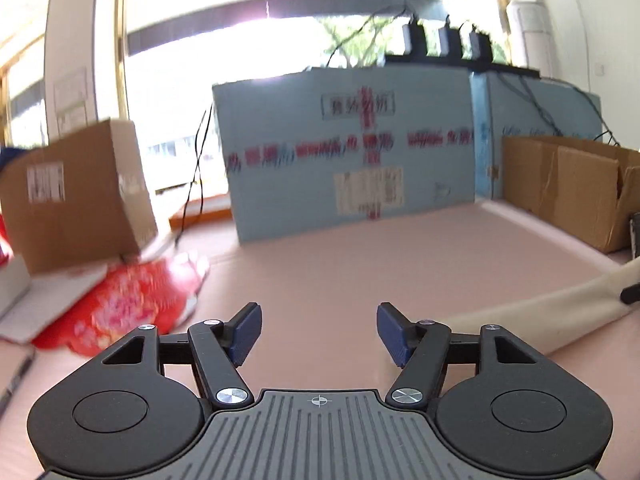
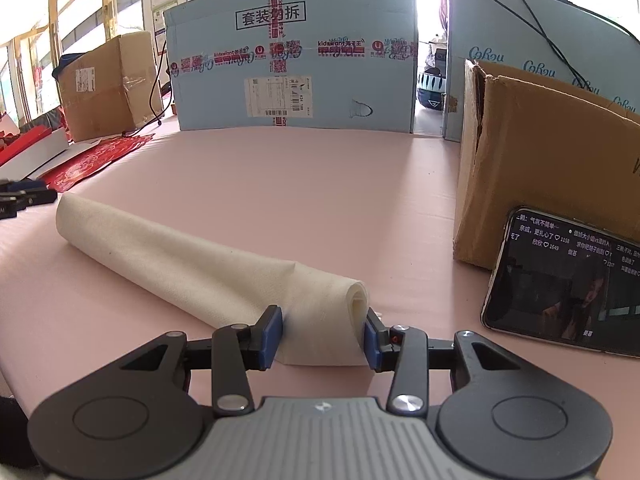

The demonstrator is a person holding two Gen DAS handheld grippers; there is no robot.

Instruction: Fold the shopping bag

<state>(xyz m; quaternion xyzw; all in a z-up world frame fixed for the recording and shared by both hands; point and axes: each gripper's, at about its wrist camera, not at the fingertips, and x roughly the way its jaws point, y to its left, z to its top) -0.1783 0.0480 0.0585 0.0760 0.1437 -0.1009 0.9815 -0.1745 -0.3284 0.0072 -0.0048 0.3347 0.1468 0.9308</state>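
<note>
The shopping bag [image 2: 192, 264] is cream cloth, folded into a long narrow roll lying on the pink table [image 2: 320, 184]. My right gripper [image 2: 322, 336] is shut on the bag's near end, its blue pads pressing both sides of the folded cloth. In the left wrist view the bag [image 1: 560, 312] shows at the right as a cream strip. My left gripper [image 1: 320, 334] is open and empty above bare table, to the left of the bag's far end. Its tips also show at the left edge of the right wrist view [image 2: 24, 196]. The left view is motion-blurred.
A phone [image 2: 568, 280] with a lit screen leans on a brown cardboard box [image 2: 552, 168] at the right. A large blue box [image 2: 296, 60] stands at the back. Another brown box [image 2: 104, 84] and red patterned cloth [image 2: 96, 160] lie at the left.
</note>
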